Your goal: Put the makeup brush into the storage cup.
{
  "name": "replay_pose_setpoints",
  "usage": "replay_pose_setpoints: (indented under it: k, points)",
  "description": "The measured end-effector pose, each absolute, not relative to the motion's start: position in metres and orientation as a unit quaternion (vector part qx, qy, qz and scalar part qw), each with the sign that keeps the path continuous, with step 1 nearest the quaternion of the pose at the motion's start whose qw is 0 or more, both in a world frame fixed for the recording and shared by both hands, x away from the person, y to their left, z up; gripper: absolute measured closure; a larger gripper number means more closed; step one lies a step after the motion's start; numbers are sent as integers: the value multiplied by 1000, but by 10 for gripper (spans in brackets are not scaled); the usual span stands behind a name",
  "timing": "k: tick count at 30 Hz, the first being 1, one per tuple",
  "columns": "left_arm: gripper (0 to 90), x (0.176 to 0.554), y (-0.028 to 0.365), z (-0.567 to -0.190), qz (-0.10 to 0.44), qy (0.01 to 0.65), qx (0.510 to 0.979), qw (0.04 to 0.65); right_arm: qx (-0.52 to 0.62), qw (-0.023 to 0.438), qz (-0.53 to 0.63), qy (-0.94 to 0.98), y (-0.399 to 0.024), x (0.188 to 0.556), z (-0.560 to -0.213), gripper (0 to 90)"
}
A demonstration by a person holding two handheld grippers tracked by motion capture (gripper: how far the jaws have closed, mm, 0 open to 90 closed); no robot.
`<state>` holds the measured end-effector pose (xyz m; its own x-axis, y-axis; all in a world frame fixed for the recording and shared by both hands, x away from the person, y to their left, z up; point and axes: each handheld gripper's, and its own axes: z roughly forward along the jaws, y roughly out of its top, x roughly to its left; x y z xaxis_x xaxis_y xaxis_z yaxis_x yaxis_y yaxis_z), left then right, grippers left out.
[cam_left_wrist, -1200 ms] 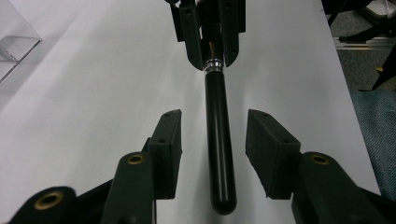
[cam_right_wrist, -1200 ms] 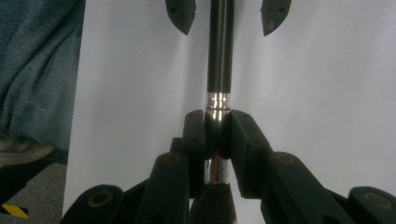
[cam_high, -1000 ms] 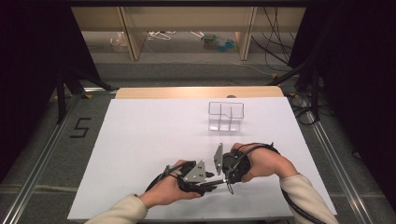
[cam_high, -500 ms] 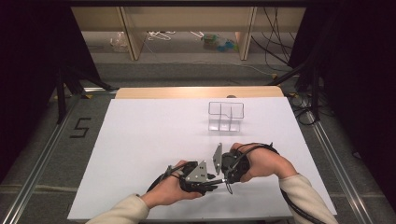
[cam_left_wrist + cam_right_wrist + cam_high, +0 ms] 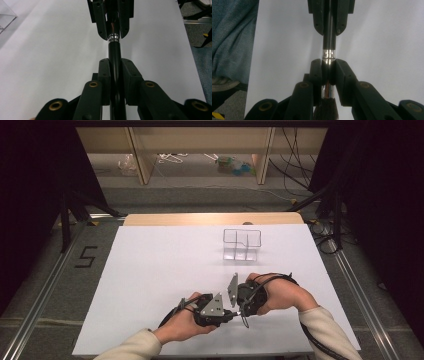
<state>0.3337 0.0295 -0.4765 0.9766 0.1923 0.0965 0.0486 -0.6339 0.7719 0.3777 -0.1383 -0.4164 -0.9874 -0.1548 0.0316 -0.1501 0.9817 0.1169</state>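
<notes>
Gripping one brush (image 5: 328, 53) from opposite ends, the left gripper (image 5: 115, 72) clamps its black handle and the right gripper (image 5: 327, 71) its silver ferrule, well short of the clear box (image 5: 242, 244). Uneven pull could twist the brush loose onto the table (image 5: 150, 265).

The high view looks forward and down over the white table (image 5: 150, 265); both gripper views face each other close above it.
</notes>
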Motion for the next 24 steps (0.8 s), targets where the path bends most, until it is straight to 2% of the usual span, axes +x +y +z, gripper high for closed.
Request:
replay_pose_setpoints:
  k: [3, 4, 6, 9, 15, 19, 24]
  points:
    - [786, 333, 30, -475, 90, 65, 901, 420, 86, 19, -64, -994, -139, 379, -416, 760]
    - [786, 333, 30, -475, 94, 63, 902, 416, 72, 24, -66, -995, -140, 378, -415, 723]
    - [787, 333, 31, -475, 95, 72, 899, 421, 61, 7, -92, -994, -142, 380, -414, 570]
    - [787, 335, 35, -474, 102, 79, 898, 420, 34, -4, -135, -990, -149, 386, -410, 404]
    - [787, 339, 45, -475, 107, 96, 894, 424, -37, -24, -208, -977, -171, 390, -402, 200]
    - [788, 337, 49, -474, 114, 104, 889, 431, -66, -31, -245, -967, -187, 385, -405, 170]
    - [788, 337, 58, -472, 124, 119, 884, 434, -117, -71, -302, -944, -203, 384, -407, 165]
